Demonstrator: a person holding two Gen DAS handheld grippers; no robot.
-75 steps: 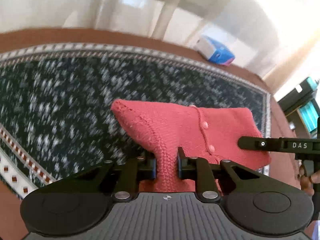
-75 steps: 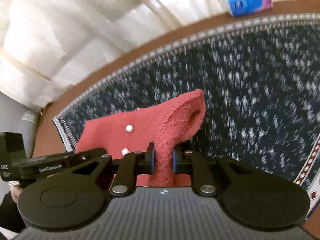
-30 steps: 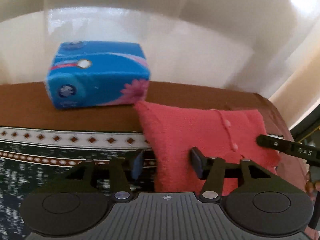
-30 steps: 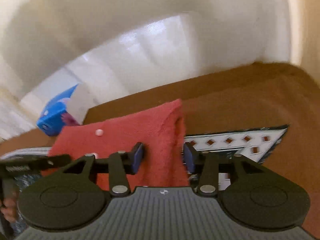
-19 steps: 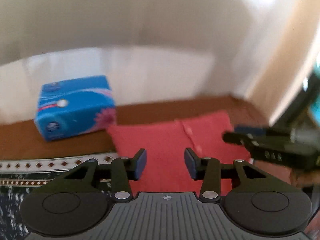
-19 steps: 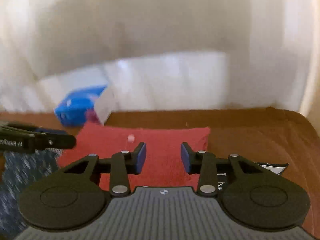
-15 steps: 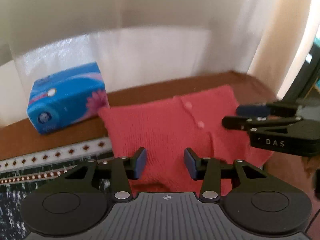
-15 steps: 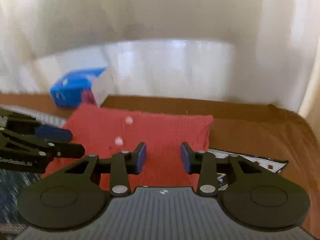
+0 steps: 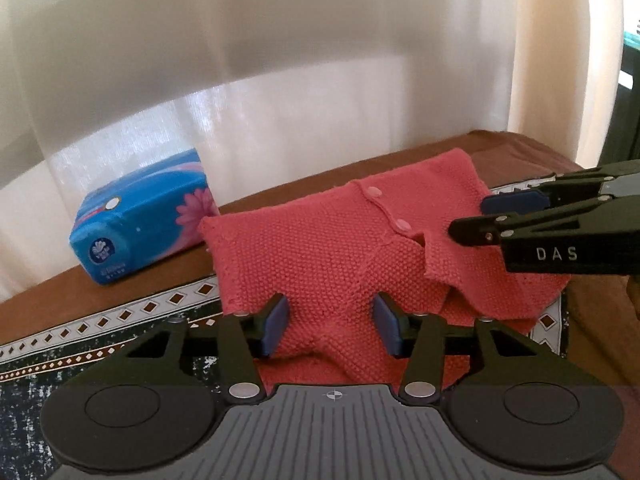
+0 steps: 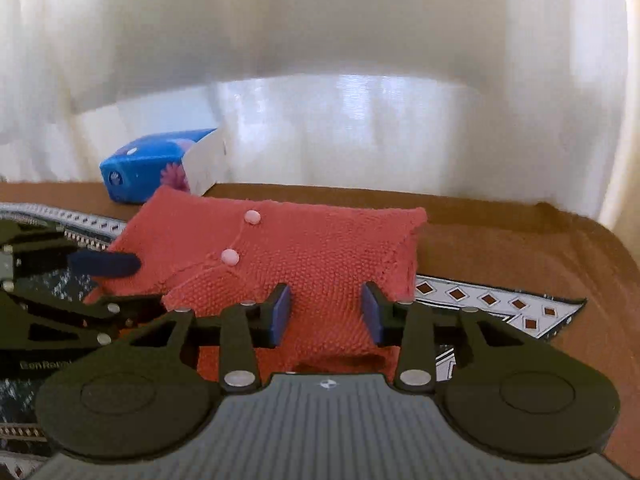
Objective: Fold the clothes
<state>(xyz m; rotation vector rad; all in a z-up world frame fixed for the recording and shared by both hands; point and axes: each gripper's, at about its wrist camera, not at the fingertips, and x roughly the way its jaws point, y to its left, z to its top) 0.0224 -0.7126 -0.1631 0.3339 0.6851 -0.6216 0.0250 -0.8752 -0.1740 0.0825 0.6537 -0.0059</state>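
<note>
A folded coral-red knitted cardigan (image 9: pixel 320 248) with small pink buttons lies near the table's far edge; it also shows in the right wrist view (image 10: pixel 320 256). My left gripper (image 9: pixel 331 326) is open, its blue pads either side of the garment's near left part, not pinching it. My right gripper (image 10: pixel 326 317) is open over the near right part. Each gripper shows in the other's view: the right one (image 9: pixel 496 216) at the garment's right side, the left one (image 10: pixel 100 276) at its left side.
A blue tissue pack (image 9: pixel 140 228) stands behind the cardigan's left corner, also in the right wrist view (image 10: pixel 148 172). A dark patterned cloth (image 9: pixel 120 316) with a diamond border covers the brown table (image 10: pixel 500 240). White curtains hang close behind the table edge.
Both grippers carried the cardigan across the cloth to the far edge, opened and let it go. Since then they have dropped lower and closer over the resting garment.
</note>
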